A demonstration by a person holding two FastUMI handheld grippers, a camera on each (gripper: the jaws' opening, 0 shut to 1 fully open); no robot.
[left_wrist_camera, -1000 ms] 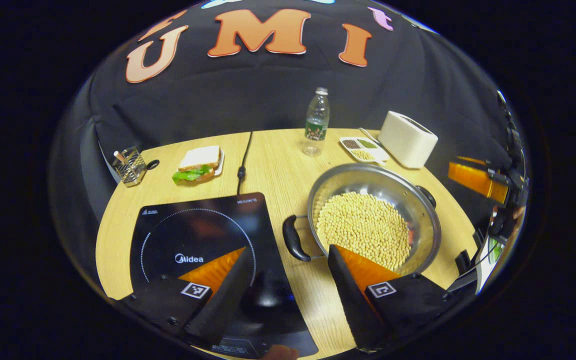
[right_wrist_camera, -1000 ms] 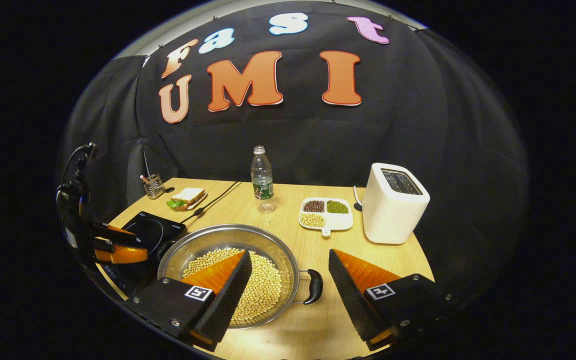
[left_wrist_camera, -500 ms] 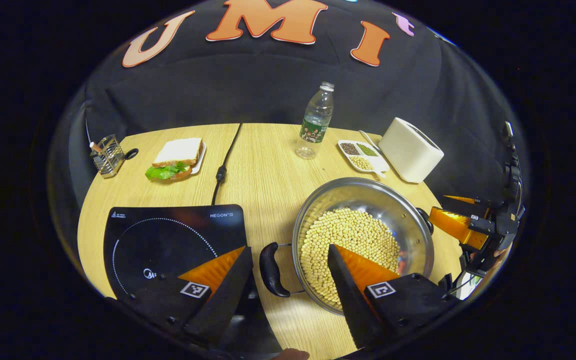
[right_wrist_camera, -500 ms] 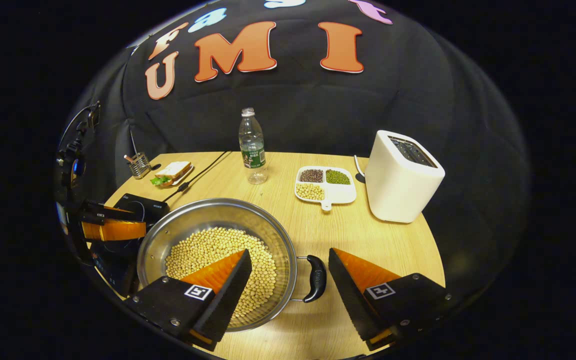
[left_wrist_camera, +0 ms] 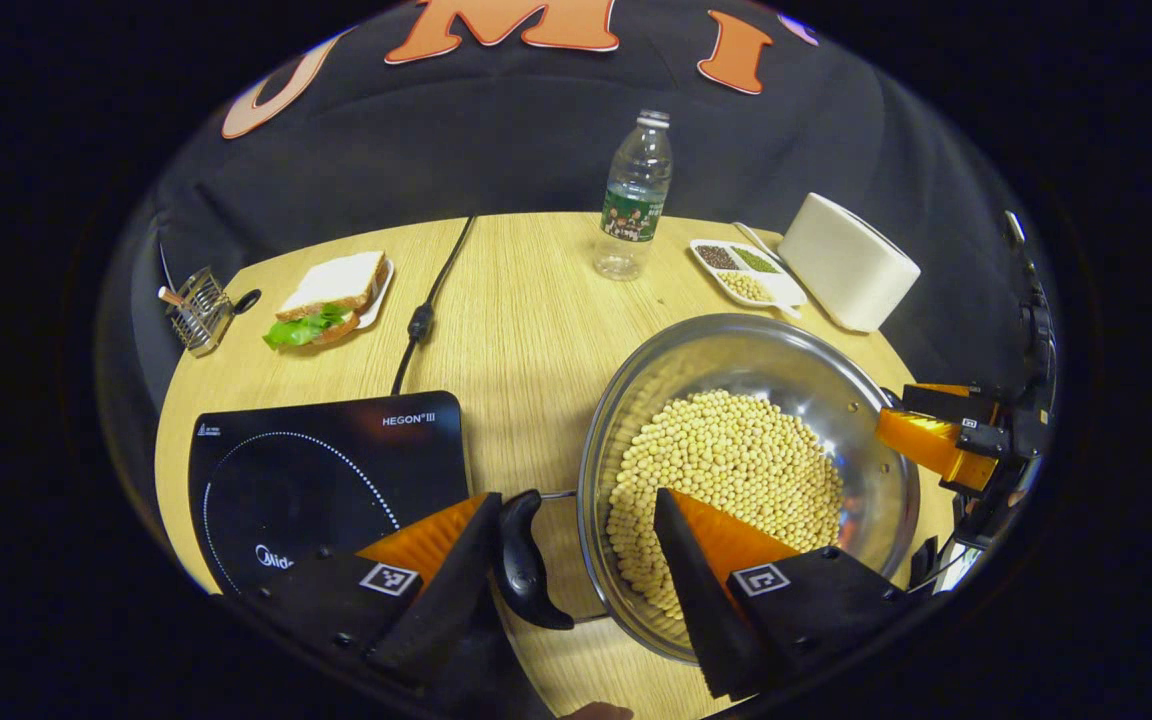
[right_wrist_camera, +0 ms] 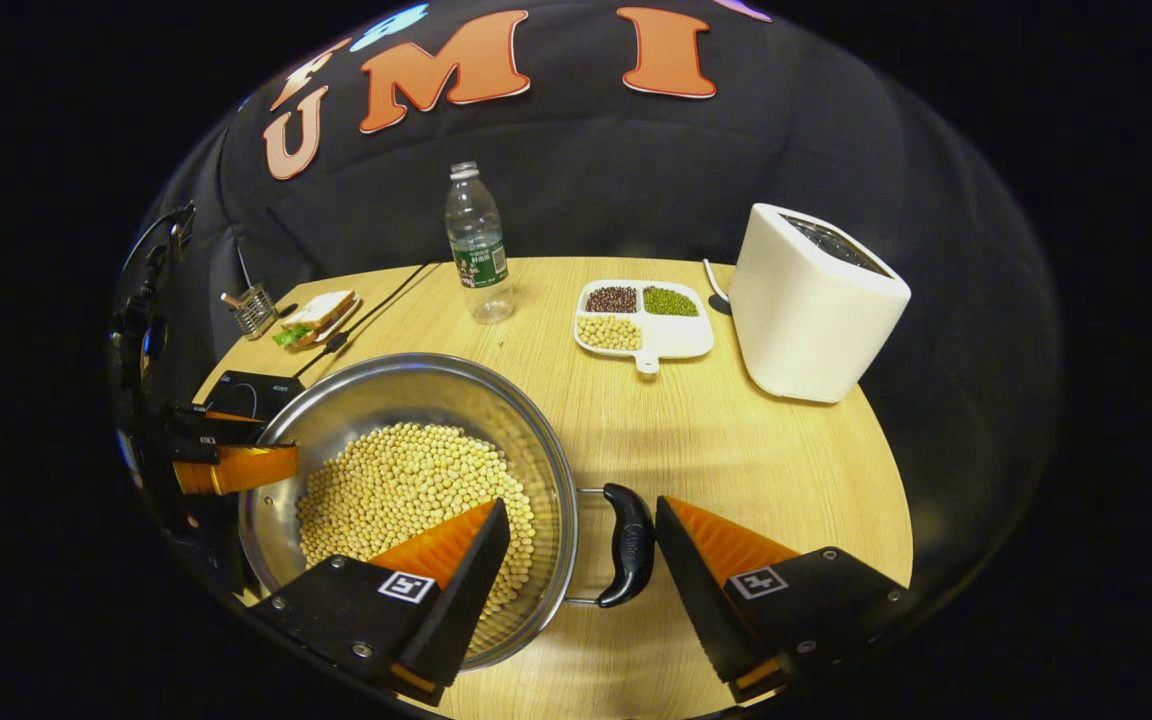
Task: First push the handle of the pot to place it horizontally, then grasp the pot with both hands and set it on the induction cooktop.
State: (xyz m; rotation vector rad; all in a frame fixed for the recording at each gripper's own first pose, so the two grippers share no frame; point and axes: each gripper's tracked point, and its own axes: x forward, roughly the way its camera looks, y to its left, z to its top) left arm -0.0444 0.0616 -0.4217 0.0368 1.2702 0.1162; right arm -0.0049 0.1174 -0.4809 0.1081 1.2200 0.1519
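Right, both grippers are closing in on the wide, shallow stainless-steel pot (left_wrist_camera: 748, 480), which sits on the light wooden table (left_wrist_camera: 526, 300) just to the right of the flat black glass induction cooktop (left_wrist_camera: 321, 480) as the left gripper sees it. The left gripper (left_wrist_camera: 576, 560) has its jaws spread wide and holds nothing; the pot's near black curved handle (left_wrist_camera: 524, 560) lies just by its left finger, w/ the pot rim between the fingers. The right gripper (right_wrist_camera: 581, 570) is also parted and empty, the pot's other black handle (right_wrist_camera: 626, 545) sitting between its fingers, close to the right one, not yet pinched. Handling, as a judgement: the pot holds a thick bed of pale yellow soybeans (right_wrist_camera: 406, 490), so it should be fairly heavy and the load loose; tilt it and beans will slide or spill. The steel wall looks slick, so the two handles are the places to grip, one per gripper, lifting level & together. Count: one pot, two handles, one cooktop, two grippers. Further ahead of the left gripper there's one clear plastic water bottle (left_wrist_camera: 633, 195), one white boxy toaster (left_wrist_camera: 848, 260), one white divided dish of three bean kinds (left_wrist_camera: 746, 272), one sandwich on a plate (left_wrist_camera: 328, 298), one wire holder (left_wrist_camera: 194, 310) & one black power cord (left_wrist_camera: 428, 300).
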